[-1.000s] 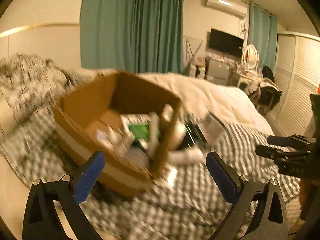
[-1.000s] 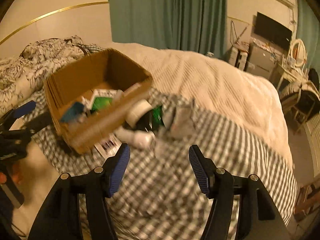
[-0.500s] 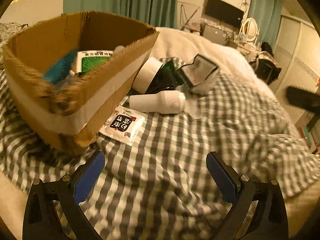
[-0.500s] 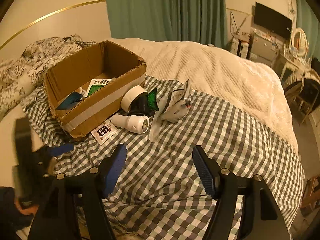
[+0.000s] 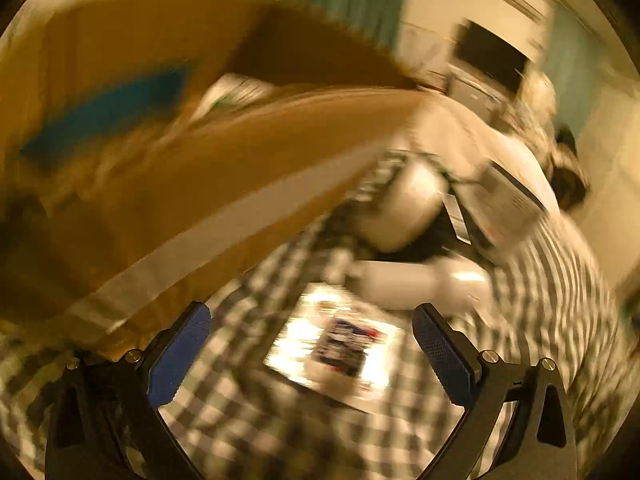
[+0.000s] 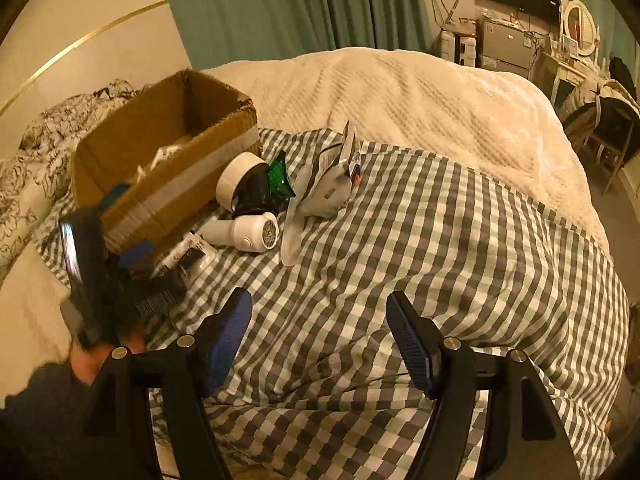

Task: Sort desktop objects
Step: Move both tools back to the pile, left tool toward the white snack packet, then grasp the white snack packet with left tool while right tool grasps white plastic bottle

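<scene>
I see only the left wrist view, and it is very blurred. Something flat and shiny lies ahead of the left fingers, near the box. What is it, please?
Observer: The right wrist view shows it sharply: a small flat sachet with a dark print, lying on the checked cloth by the near corner of the cardboard box.
Operator: Where is the right gripper?
Observer: The right gripper is open over bare cloth with nothing between its fingers, apart from all the objects.
Operator: What else lies outside the box?
Observer: A white bottle on its side, a tape roll beside the box, and a white pouch.
</scene>
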Tool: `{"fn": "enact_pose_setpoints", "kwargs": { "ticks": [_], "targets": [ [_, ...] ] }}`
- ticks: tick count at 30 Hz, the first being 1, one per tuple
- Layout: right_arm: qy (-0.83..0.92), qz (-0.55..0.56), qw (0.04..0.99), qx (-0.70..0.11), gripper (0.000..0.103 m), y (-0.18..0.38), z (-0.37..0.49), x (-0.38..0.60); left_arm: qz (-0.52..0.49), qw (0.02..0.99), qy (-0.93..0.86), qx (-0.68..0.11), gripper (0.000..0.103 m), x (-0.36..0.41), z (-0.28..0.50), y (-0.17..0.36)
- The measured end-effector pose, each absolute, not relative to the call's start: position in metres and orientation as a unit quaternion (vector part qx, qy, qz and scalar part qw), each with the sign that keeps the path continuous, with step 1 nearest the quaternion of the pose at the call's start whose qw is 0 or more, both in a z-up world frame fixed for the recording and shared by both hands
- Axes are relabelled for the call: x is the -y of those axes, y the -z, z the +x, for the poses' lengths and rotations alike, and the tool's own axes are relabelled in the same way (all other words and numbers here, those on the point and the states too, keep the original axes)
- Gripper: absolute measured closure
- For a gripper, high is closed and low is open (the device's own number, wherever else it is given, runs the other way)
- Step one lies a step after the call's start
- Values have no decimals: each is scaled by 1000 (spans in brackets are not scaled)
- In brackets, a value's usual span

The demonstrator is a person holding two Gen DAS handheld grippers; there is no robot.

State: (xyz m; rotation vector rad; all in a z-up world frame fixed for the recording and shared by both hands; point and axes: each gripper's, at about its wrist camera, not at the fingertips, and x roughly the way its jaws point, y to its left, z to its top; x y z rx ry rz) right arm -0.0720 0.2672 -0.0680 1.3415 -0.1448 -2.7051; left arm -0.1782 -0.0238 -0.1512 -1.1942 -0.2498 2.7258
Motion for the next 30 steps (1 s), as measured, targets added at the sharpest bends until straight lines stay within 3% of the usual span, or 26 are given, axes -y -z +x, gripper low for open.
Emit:
{"fn": "enact_pose_setpoints", "kwargs": {
  "ticks": [13,14,16,17,19,22,30],
  "targets": [
    [874,483,47,11,34,100,-84,-235,-410,111,-905,-26,1,-5,-173,170],
    [873,485,47,8,34,102,-85,-233,-411,114,-904,-29,5,-6,-173,171],
    [871,489,46,1,34,107,-86,-228,-416,127,-900,-31,32,-8,-172,172],
    [869,492,46,-2,34,110,-86,-225,-418,126,-899,-34,32,-8,-172,172],
    [867,496,46,-9,34,113,-86,-221,-412,128,-902,-31,52,-6,-168,170],
    [866,498,44,-18,34,115,-85,-217,-413,128,-901,-25,62,-2,-166,167],
    [880,470,64,-13,34,105,-78,-208,-429,98,-897,36,64,22,-128,133]
  ]
}}
